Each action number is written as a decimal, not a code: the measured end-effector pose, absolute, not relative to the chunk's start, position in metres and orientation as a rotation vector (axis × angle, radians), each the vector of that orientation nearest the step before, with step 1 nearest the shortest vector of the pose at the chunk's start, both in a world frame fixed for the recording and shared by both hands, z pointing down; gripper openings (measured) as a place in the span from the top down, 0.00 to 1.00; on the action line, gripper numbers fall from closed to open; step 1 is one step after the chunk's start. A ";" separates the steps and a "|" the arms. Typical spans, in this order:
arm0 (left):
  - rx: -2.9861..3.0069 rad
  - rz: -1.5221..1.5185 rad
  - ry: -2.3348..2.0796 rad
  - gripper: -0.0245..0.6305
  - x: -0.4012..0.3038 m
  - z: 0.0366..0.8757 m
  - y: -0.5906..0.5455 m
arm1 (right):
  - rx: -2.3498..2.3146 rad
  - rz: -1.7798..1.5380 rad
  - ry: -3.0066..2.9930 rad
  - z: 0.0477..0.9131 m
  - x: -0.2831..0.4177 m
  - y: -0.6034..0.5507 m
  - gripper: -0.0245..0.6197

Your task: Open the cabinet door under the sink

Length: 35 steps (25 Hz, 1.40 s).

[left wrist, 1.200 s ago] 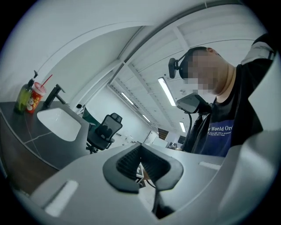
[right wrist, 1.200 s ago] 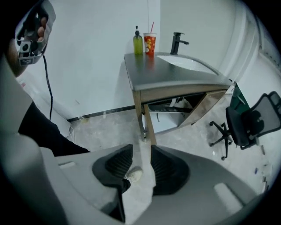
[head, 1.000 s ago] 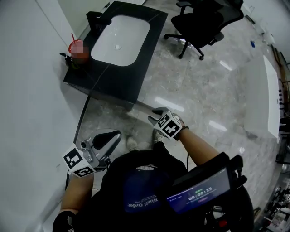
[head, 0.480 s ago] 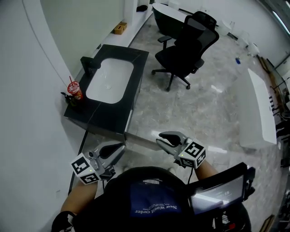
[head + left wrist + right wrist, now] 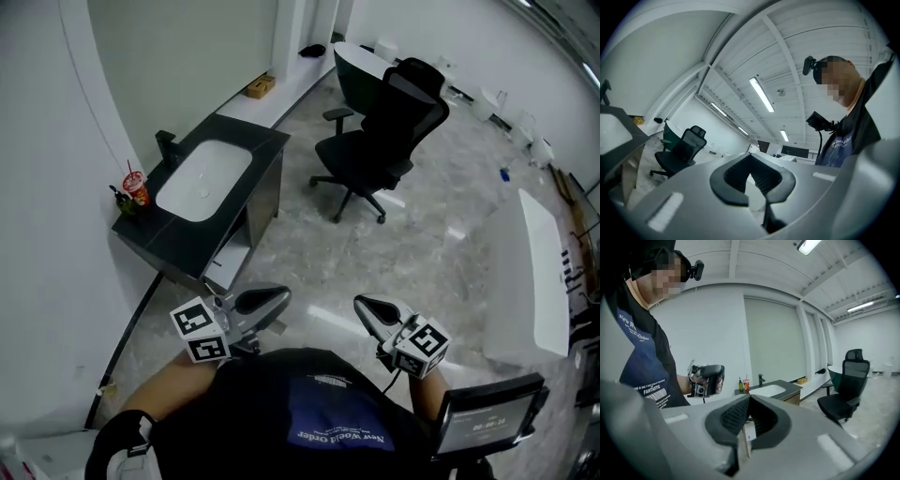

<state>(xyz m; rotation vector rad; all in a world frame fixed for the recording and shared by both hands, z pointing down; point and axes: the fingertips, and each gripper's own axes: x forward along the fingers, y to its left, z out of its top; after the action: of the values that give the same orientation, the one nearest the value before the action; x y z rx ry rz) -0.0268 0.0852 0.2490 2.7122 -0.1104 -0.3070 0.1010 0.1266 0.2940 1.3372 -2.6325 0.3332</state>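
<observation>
The black vanity (image 5: pixel 187 246) with its white basin (image 5: pixel 202 183) stands against the left wall, well ahead of me. Under its counter a light wood strip (image 5: pixel 234 251) shows beside a dark front panel (image 5: pixel 267 192); the cabinet door looks ajar, though I cannot tell how far. My left gripper (image 5: pixel 267 300) and right gripper (image 5: pixel 370 309) hang close to my chest, apart from the vanity, both shut with nothing between the fingertips. In the right gripper view the left gripper (image 5: pixel 707 379) is in front of the vanity (image 5: pixel 780 389). The vanity's edge (image 5: pixel 623 152) shows at the far left of the left gripper view.
A red cup with a straw (image 5: pixel 136 189), a bottle and a black faucet (image 5: pixel 166 145) stand on the counter. A black office chair (image 5: pixel 384 131) is on the marble floor to the vanity's right. A white table (image 5: pixel 525 272) runs along the right. A tablet (image 5: pixel 487 422) hangs at my side.
I have backed away from the vanity and it now sits farther off. Both grippers rose and pulled back toward my body. The right gripper's jaws closed.
</observation>
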 end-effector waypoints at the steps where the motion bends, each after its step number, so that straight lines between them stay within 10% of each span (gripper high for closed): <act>1: 2.697 -0.324 -0.101 0.96 0.000 0.246 0.096 | 1.352 0.340 -2.631 0.288 0.127 0.137 0.96; 35: 2.677 -0.286 0.081 0.96 0.461 0.248 -0.047 | 1.586 0.383 -2.484 0.275 0.586 0.029 0.96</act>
<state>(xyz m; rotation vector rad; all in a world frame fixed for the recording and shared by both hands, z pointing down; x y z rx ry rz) 0.4614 -0.0469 0.2480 2.6766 0.0814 -0.2861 0.5857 0.0292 0.2754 1.5860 -2.4840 0.3834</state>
